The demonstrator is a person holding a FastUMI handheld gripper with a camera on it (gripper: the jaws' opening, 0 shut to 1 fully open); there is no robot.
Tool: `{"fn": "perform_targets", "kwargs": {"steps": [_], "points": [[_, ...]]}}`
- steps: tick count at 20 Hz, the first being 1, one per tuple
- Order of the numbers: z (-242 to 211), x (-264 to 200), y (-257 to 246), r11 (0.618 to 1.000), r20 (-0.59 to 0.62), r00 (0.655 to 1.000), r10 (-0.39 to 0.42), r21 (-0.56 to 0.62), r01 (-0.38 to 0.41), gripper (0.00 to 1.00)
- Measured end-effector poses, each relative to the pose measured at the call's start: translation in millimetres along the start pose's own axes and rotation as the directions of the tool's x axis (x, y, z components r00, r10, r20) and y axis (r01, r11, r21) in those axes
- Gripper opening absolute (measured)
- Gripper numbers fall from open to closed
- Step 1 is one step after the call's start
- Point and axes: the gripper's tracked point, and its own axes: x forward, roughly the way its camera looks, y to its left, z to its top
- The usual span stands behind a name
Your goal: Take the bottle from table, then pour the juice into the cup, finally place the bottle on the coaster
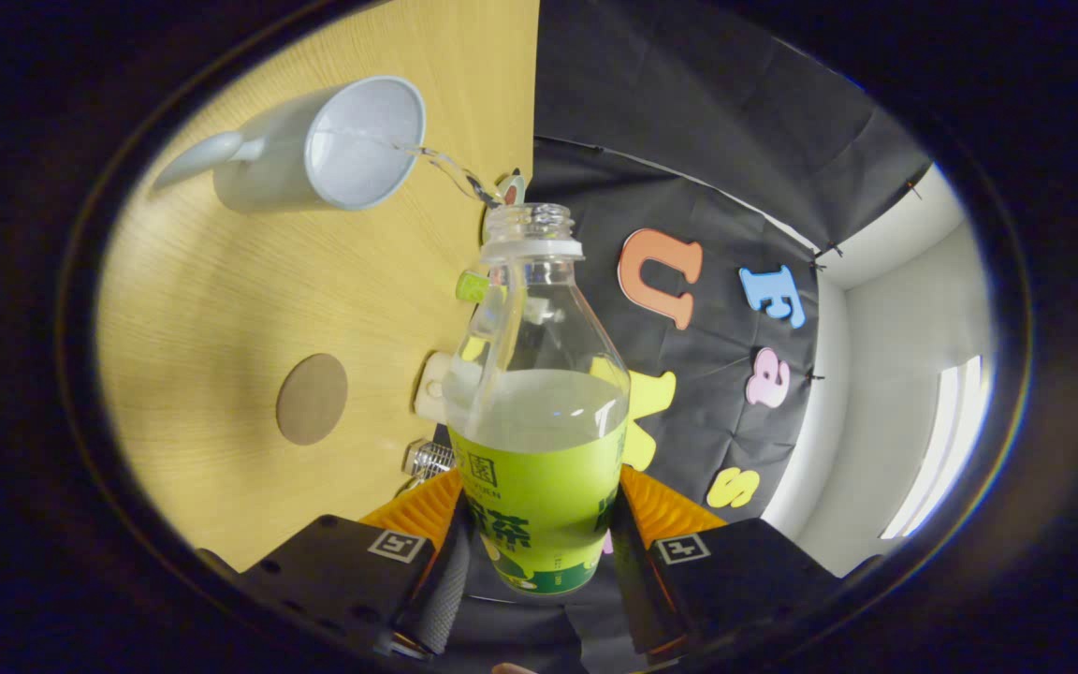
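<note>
The bottle sits clamped between my two fingers, both pressing its green-labelled lower body, so my gripper is closed on it. It is uncapped and tipped over toward the cup, and about half of it holds pale, cloudy juice. A thin clear stream leaves the open neck and arcs across into the mouth of the cup.

The cup is a pale blue-grey mug with its handle on the far side from the bottle; it stands on the wooden table, close to the table's edge where the black cloth wall begins. Its inside shows light, and I cannot tell how full it is.

The round brown coaster lies bare on the table, well apart from the cup and nearer to my fingers. At the table's edge just beside the bottle are a small white fitting and a shiny metal knob.
</note>
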Motion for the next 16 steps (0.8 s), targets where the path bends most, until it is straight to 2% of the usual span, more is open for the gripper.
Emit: {"fn": "perform_targets", "kwargs": {"steps": [16], "points": [[7,5,-24,0.989,0.008,0.998,-0.054,-0.140,0.055,0.74]]}}
